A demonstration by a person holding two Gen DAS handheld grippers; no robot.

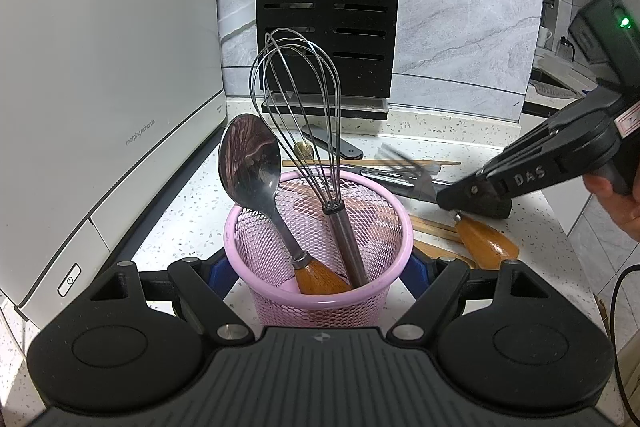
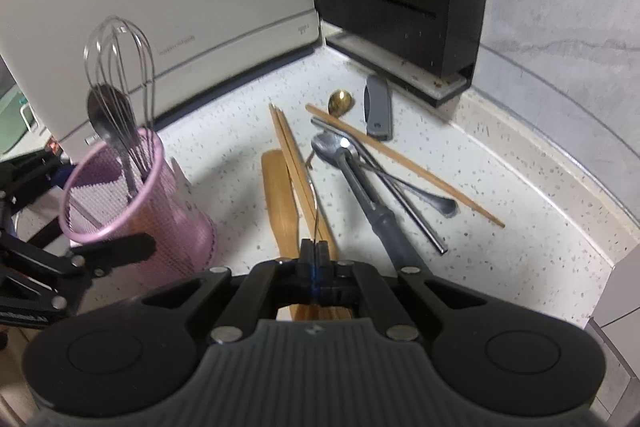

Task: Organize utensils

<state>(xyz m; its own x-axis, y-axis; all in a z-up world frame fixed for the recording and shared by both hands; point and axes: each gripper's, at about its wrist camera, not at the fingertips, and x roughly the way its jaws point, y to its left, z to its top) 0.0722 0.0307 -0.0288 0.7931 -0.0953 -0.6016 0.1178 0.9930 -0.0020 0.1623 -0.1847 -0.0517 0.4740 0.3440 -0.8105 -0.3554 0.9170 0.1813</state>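
Observation:
A pink mesh cup (image 1: 240, 223) stands on the speckled counter between the blue pads of my left gripper (image 1: 318, 267), which is shut on it. A wire whisk (image 1: 298, 99) and a steel spoon with a wooden handle (image 1: 248, 159) stand in the cup. To the cup's right, my right gripper (image 2: 316, 251) is shut on a thin metal handle (image 2: 313, 195) that runs away from the fingertips; its far end is hard to make out. Around it lie a wooden spatula (image 2: 278, 195), a pair of chopsticks (image 2: 292, 155), a single chopstick (image 2: 404, 163), a grey-handled tool (image 2: 380, 215) and a gold spoon (image 2: 341, 101).
A white appliance (image 1: 100, 67) fills the left side. A black knife block (image 1: 328, 7) stands against the marble wall, with a grey folded tool (image 2: 378, 107) in front of it. A person's hand (image 1: 612, 199) holds the right gripper near the counter's right edge.

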